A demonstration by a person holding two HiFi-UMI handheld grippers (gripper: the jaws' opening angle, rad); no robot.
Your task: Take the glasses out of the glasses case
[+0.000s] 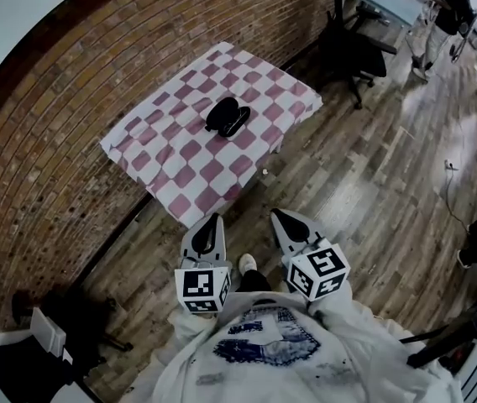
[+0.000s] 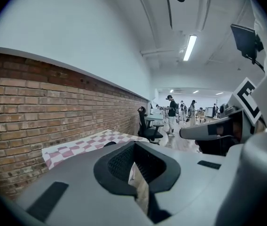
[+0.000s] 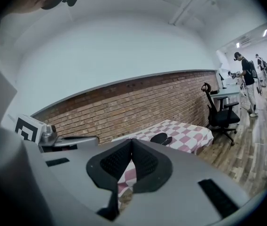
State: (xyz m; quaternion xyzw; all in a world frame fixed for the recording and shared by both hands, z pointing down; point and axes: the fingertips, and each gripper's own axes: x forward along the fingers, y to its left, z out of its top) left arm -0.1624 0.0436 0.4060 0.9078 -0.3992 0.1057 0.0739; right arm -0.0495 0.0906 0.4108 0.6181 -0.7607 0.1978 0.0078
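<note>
A black glasses case [image 1: 228, 117] lies partly open on a table with a pink-and-white checked cloth [image 1: 180, 154]. Both grippers hang in front of my body over the wooden floor, short of the table's near corner. My left gripper [image 1: 214, 219] is shut with nothing in it, and my right gripper [image 1: 280, 215] beside it is shut and empty too. In the right gripper view the case [image 3: 161, 138] shows on the cloth [image 3: 190, 134] beyond the right gripper [image 3: 132, 142]. In the left gripper view the left gripper [image 2: 134, 145] hides most of the table [image 2: 84, 146].
A brick wall [image 1: 79, 99] runs behind the table. A black office chair [image 1: 358, 55] stands to the table's right, with desks and people [image 1: 448, 11] farther back. A cable [image 1: 450, 183] lies on the floor at right. Dark furniture [image 1: 28, 351] sits at lower left.
</note>
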